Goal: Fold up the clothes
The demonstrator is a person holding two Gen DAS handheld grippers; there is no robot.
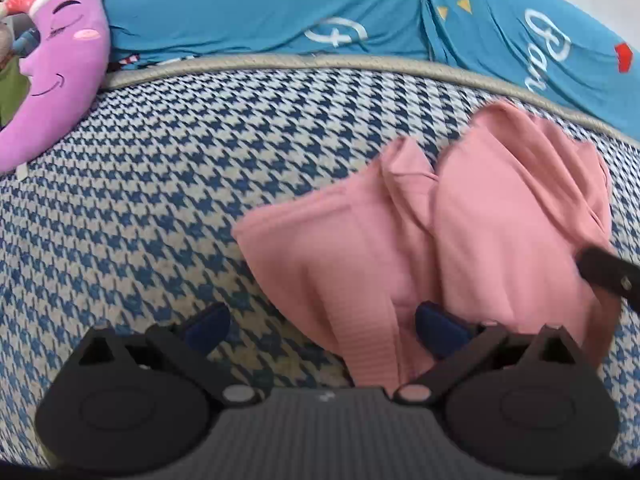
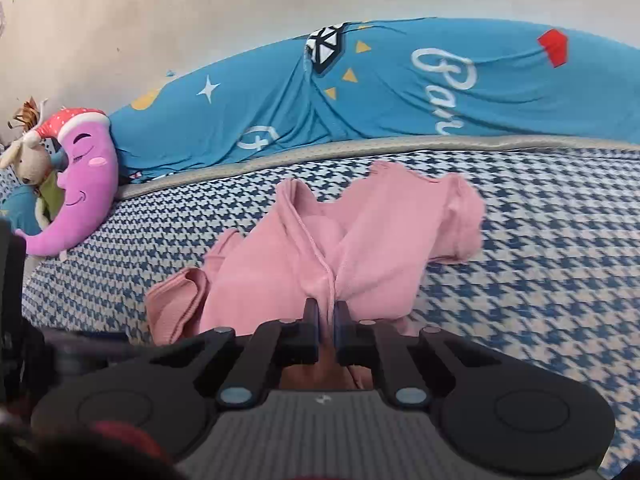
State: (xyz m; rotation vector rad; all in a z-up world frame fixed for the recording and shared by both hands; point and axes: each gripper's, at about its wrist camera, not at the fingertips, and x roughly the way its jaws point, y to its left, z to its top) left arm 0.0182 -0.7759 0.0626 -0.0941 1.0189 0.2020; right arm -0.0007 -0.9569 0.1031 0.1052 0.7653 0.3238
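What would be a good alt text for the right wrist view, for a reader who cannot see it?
The right gripper is shut on a fold of a crumpled pink garment that lies on a blue-and-white houndstooth bed cover. Behind it are a blue printed blanket and, at the left, a purple moon-shaped plush.

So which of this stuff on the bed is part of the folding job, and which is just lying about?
Part of the job:
- pink garment
- right tool, shut on its fabric
- left tool, open

Just lying about:
- purple moon plush
- beige stuffed animal
- blue printed cover
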